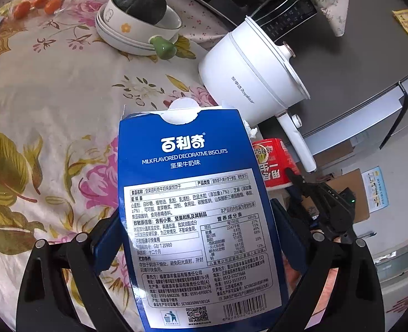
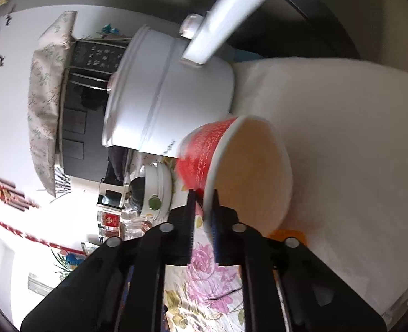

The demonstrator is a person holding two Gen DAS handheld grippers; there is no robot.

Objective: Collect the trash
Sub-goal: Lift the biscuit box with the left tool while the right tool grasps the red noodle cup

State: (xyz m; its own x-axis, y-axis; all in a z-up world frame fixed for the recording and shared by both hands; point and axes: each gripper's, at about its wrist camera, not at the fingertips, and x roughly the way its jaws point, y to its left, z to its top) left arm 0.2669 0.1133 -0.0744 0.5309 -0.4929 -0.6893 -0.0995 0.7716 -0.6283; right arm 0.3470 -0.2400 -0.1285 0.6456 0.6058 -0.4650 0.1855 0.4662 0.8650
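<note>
A: What crowds the red cup (image 2: 204, 149)?
B: The white pot (image 2: 170, 94) just behind it, centre frame; the cup looks empty.
A: Fingers?
B: The right gripper (image 2: 204, 207) is clenched on the cup's rim; the left gripper (image 1: 198, 238) grasps the blue biscuit box (image 1: 195, 215) over the floral table (image 1: 51, 96). The squash (image 1: 140, 2) sits in stacked bowls (image 1: 137, 27), upper left.

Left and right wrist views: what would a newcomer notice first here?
In the left wrist view, the blue biscuit box fills the centre, clamped in the left hand-held gripper. In the right wrist view, the right hand-held gripper pinches the rim of a red paper cup, beside the white electric pot on the flowered tablecloth.
</note>
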